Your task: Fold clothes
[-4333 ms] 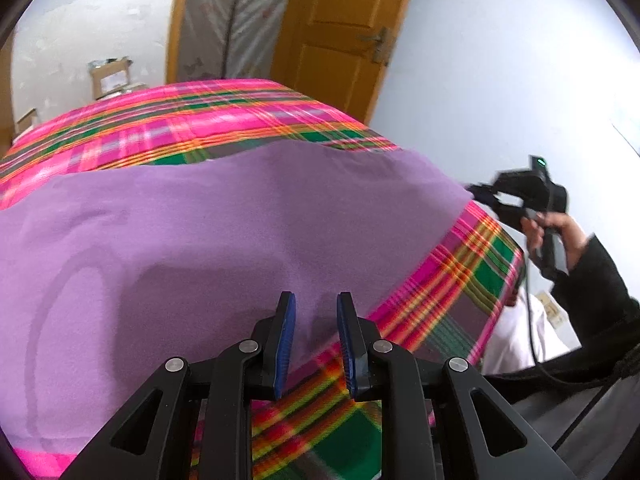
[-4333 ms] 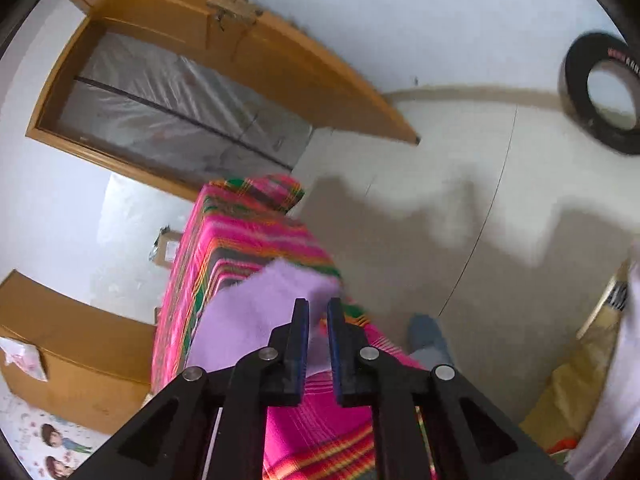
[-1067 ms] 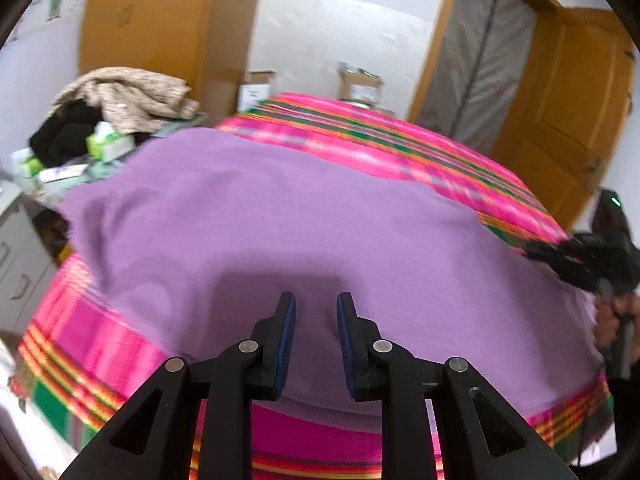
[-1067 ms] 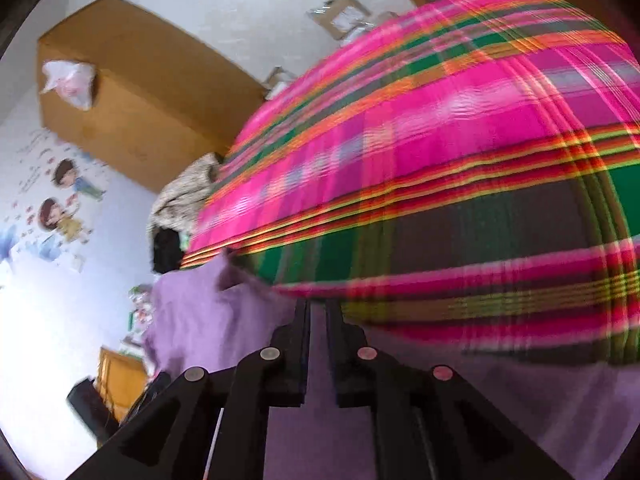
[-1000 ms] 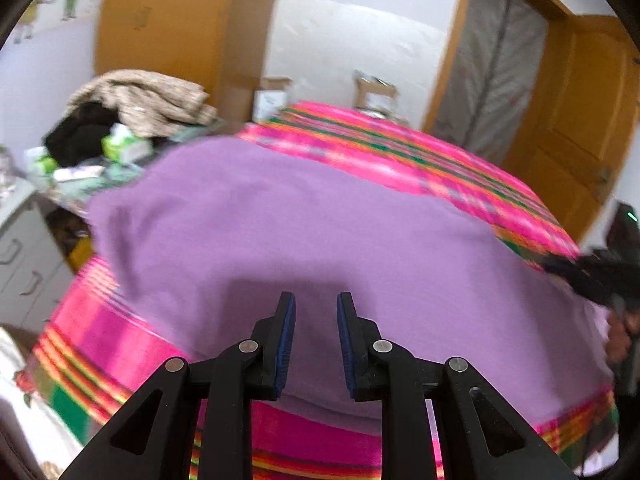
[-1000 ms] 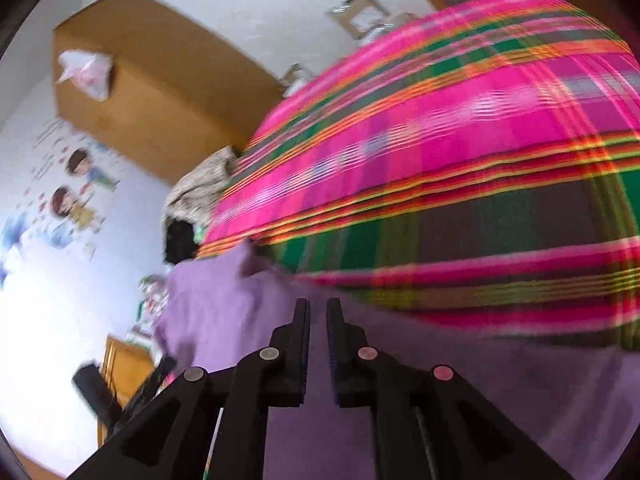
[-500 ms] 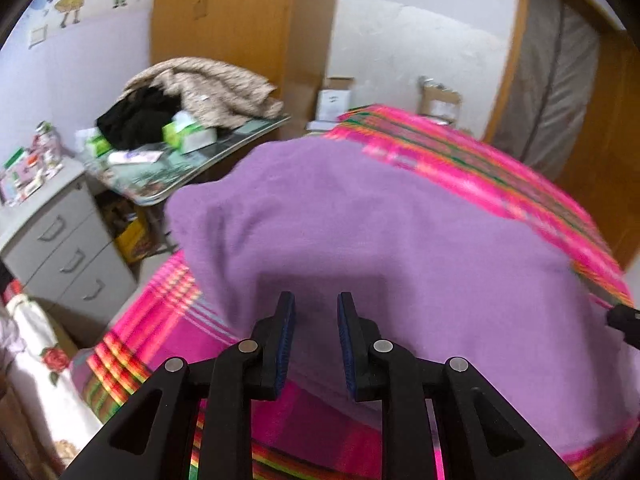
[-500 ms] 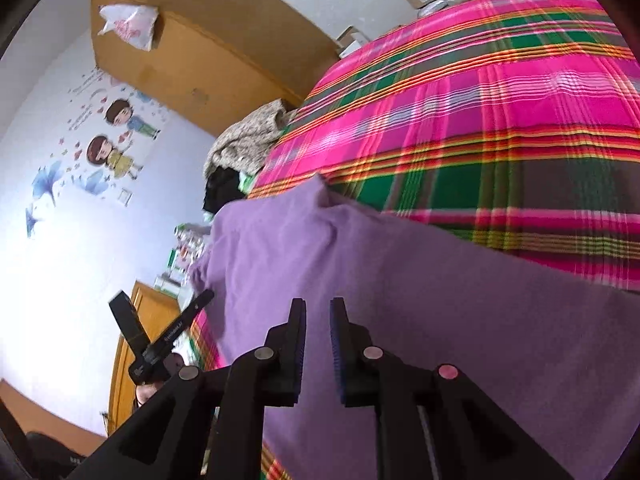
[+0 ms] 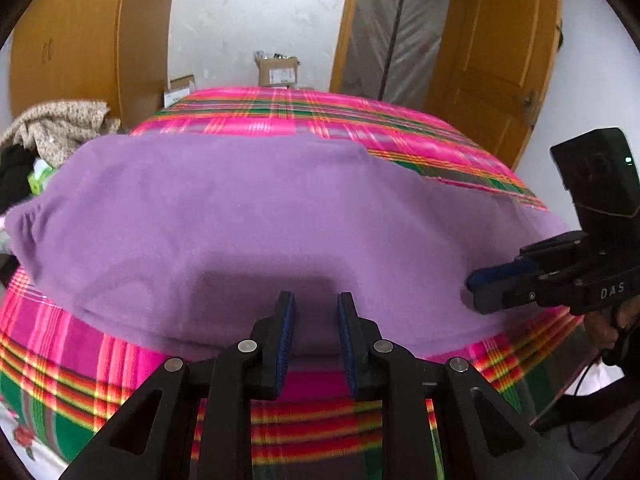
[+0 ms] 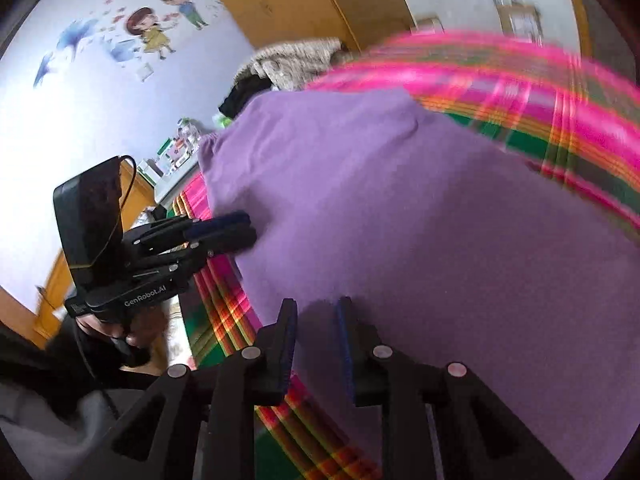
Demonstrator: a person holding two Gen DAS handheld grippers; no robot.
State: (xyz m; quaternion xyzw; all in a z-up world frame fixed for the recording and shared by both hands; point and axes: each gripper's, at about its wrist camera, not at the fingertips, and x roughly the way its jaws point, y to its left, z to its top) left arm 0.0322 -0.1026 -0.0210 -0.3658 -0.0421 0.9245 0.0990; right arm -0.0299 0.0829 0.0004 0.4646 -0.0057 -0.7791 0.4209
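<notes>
- The left claw (image 9: 314,336) sat at the bottom centre of its own frame, fingers spread with a clear gap and nothing between them, poised over the near hem of the purple garment (image 9: 256,220).
- The right claw (image 10: 316,340) filled the bottom centre of its frame, also spread and empty, its tips over the garment's lower edge.
- Seen from the left view, the right claw (image 9: 500,280) entered at the right edge of the frame, its blue-padded tips at the garment's right border; whether they touched the cloth I could not tell.
- The garment lay flat across the middle of both frames on a plaid bedspread (image 9: 320,112) in pink, green and orange.
- Bare plaid showed beyond the far edge and along the near edge.
- A heap of clothes (image 9: 60,124) sat at the left of the frame, beside the bed.
- Cardboard boxes (image 9: 278,70) stood past the bed at upper centre, a wooden door (image 9: 492,64) at upper right.
</notes>
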